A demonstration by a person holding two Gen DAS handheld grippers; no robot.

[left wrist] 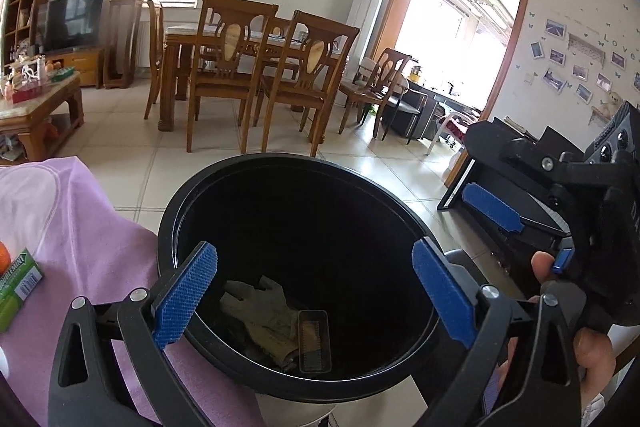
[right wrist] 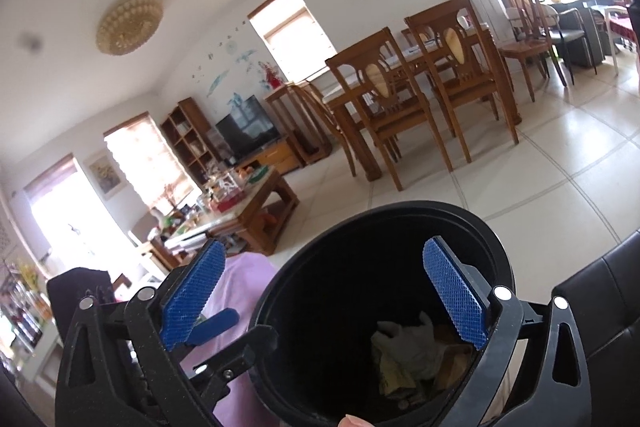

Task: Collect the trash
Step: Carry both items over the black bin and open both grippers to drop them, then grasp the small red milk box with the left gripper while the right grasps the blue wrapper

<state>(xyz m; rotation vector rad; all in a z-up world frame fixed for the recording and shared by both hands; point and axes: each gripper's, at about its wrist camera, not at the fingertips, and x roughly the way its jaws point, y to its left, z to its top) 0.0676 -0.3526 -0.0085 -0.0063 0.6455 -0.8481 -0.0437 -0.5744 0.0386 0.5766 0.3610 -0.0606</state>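
Observation:
A round black trash bin (left wrist: 280, 163) stands right below both grippers, beside a purple cloth. At its bottom lie a crumpled white glove (left wrist: 256, 301), some paper scraps and a small clear plastic box (left wrist: 314, 341). My left gripper (left wrist: 314, 259) hangs over the bin's mouth, open wide, nothing between its blue pads. My right gripper (right wrist: 326, 251) is also open and empty above the bin (right wrist: 400, 205), with the glove (right wrist: 408, 343) visible below it. In the left wrist view the right gripper (left wrist: 528, 235) is at the right, held by a hand (left wrist: 542, 263).
A purple cloth (left wrist: 92, 227) covers the surface left of the bin, with a green gum pack (left wrist: 18, 283) on it. A black leather seat (right wrist: 600, 291) is to the right. Wooden dining chairs (left wrist: 248, 67) and a cluttered coffee table (left wrist: 36, 103) stand across the tiled floor.

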